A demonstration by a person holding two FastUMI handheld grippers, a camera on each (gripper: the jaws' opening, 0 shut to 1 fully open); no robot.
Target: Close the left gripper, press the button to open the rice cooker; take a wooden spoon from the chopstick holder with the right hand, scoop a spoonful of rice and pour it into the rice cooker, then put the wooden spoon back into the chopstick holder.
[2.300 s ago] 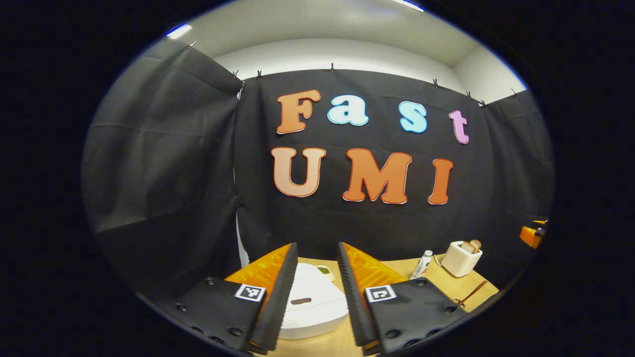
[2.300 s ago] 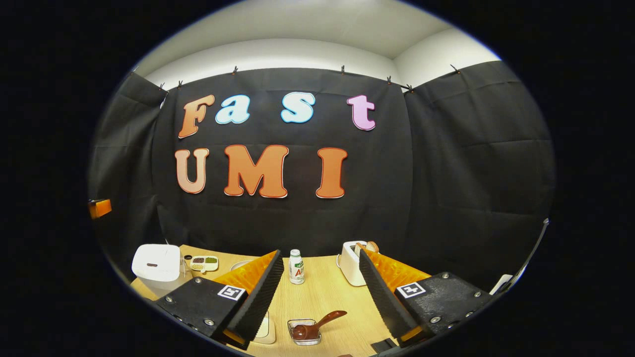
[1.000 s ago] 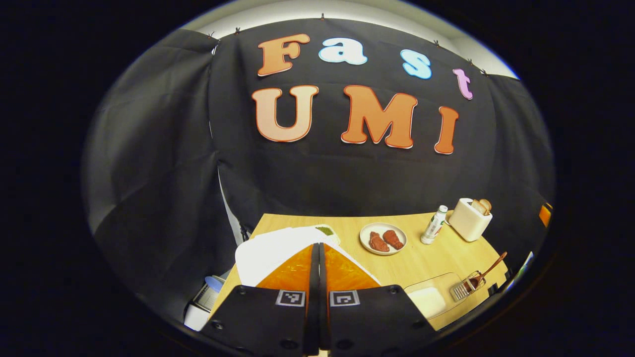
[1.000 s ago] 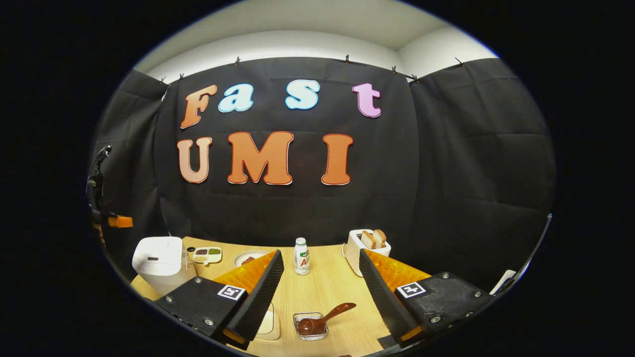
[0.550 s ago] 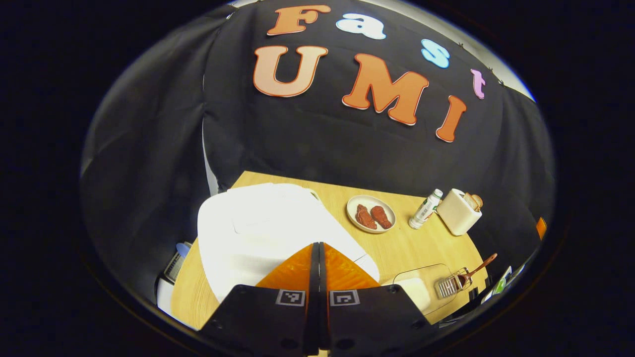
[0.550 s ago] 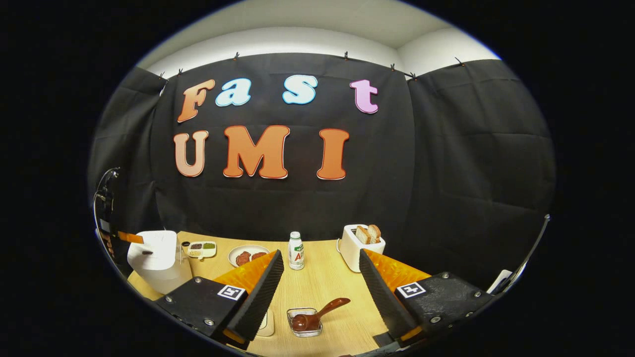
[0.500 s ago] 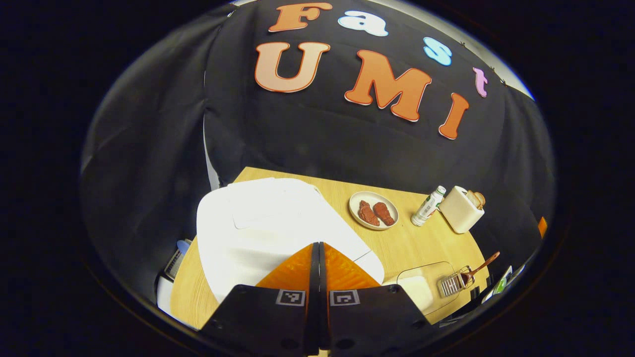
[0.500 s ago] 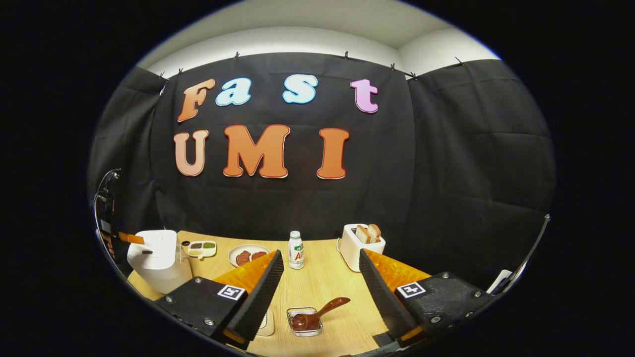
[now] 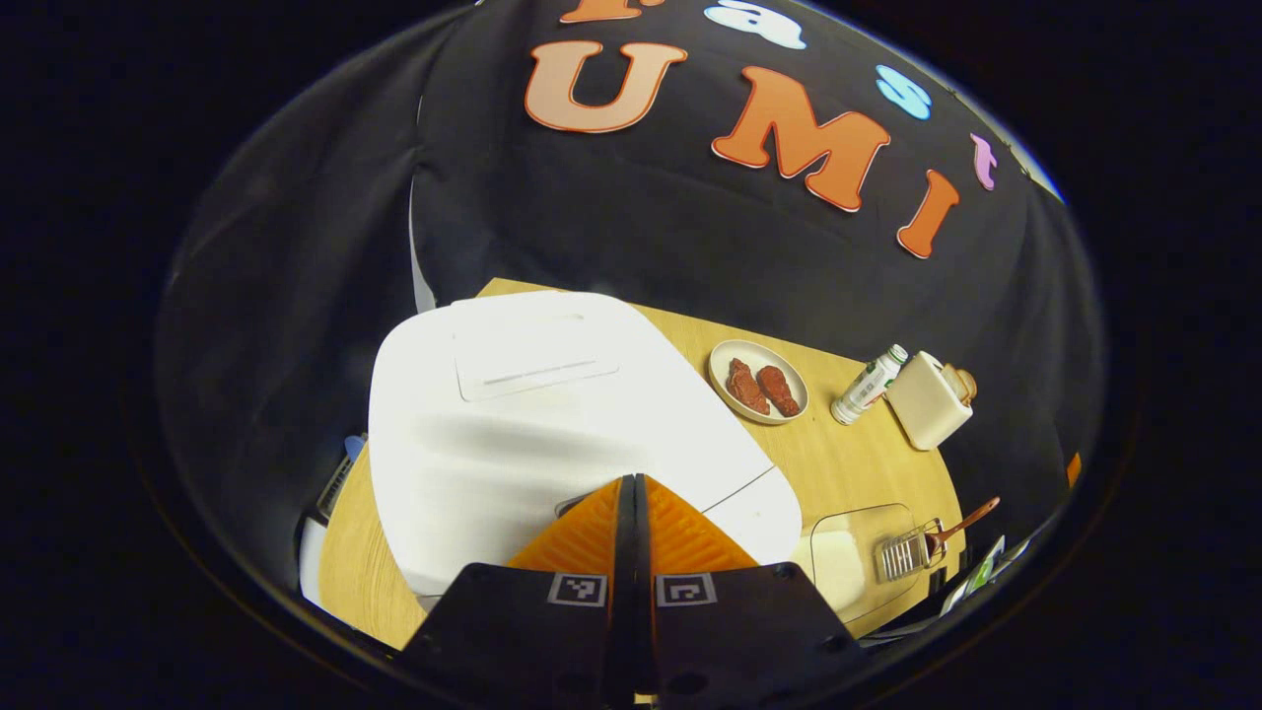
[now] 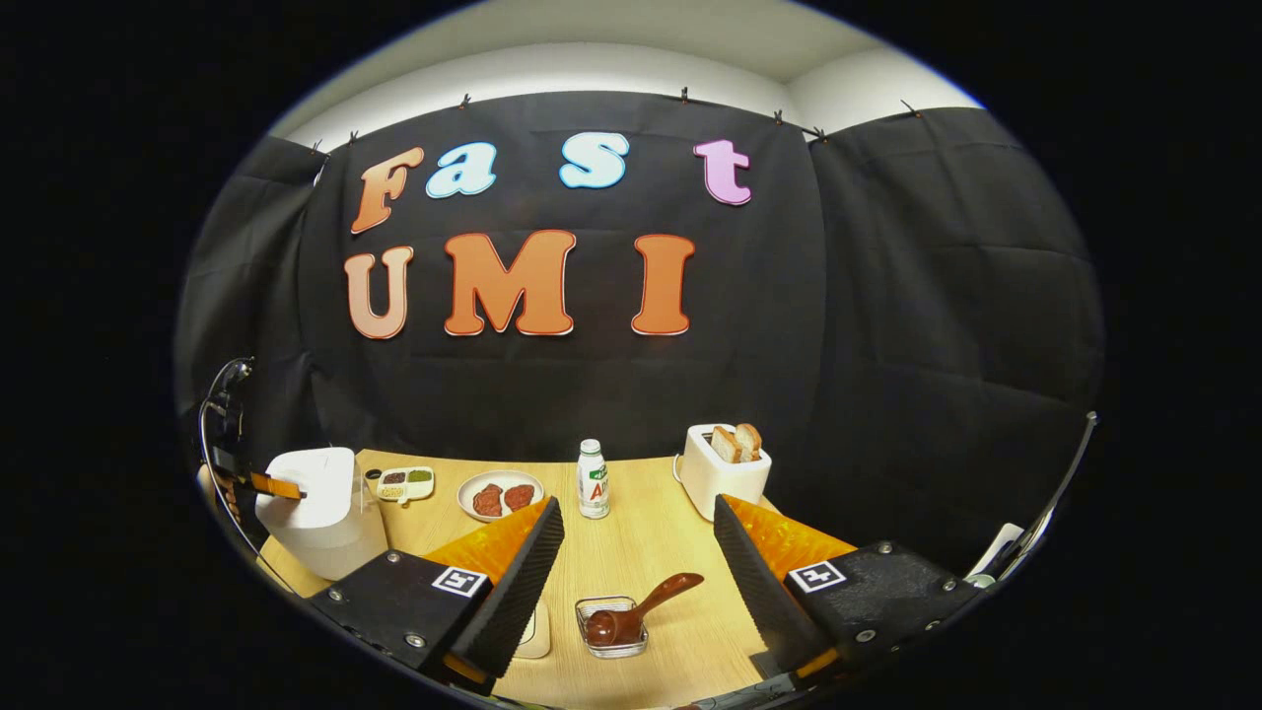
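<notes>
You've brought the clenched left gripper (image 9: 632, 483) down onto the cooker (image 9: 552, 414) (lid still shut), so press while the right gripper (image 10: 636, 552) waits open

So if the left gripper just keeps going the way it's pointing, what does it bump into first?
Most likely the white rice cooker. The left gripper, its fingers closed together, points down at the cooker's lid near the front edge. Whether the tips already touch is hard to tell.

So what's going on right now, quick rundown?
Left gripper shut, tips on rice cooker front, lid down. Right gripper open, above wooden spoon in chopstick holder. Nothing between.
</notes>
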